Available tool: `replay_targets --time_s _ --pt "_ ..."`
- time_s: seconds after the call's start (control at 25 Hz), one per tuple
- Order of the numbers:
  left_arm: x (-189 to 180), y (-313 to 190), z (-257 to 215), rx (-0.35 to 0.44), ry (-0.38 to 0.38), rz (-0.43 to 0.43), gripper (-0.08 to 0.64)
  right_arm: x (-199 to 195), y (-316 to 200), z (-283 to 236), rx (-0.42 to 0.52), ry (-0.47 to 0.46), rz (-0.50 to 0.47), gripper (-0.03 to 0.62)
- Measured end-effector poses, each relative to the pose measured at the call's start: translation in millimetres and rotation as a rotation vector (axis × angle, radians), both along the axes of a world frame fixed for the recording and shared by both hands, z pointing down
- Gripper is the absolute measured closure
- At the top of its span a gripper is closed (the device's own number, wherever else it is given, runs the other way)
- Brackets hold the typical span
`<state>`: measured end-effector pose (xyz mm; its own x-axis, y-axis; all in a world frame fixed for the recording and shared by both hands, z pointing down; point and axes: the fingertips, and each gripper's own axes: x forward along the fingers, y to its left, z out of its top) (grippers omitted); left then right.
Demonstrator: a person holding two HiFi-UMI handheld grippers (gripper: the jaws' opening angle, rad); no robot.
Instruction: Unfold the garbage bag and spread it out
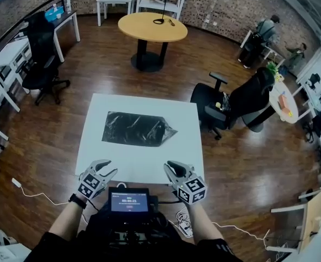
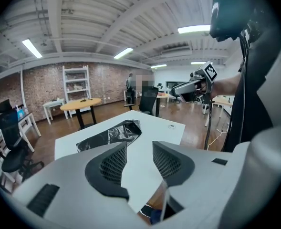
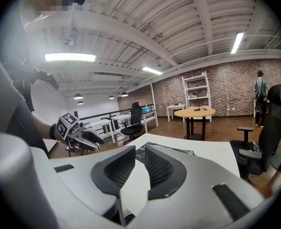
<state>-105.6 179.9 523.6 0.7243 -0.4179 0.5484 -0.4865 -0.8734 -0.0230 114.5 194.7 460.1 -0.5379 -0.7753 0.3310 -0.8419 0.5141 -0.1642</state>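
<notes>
Hold left tool (image 1: 107,167) and right tool (image 1: 174,167) released, empty, near bench (image 1: 100,157) edge, apart from flat rumpled garbage bag (image 1: 135,128): folded or fully spread, unclear.

2 hand-held grippers (image 1: 110,167) (image 1: 170,165), 1 garbage bag (image 1: 137,128), 1 white table (image 1: 144,162) and 1 round table (image 1: 152,26).

Garbage bag (image 1: 137,128) on white table (image 1: 144,162)
</notes>
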Motion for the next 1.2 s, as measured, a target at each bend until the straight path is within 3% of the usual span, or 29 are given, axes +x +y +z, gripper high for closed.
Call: replay_targets --time_s 0.48,0.8,1.2 --pt "-24.1 31.3 -15.9 0.035 0.013 0.052 0.387 -25.5 42.8 -13.4 0.023 -0.006 0.071 0.509" --pt "-51.0 38.4 -14.7 0.030 0.023 0.042 0.387 -45.9 47.7 -21.2 0.046 -0.004 0.090 0.509" --pt "-45.4 41.9 -17.3 0.034 0.037 0.053 0.387 -39.2 57.9 -20.3 0.044 -0.007 0.115 0.511"
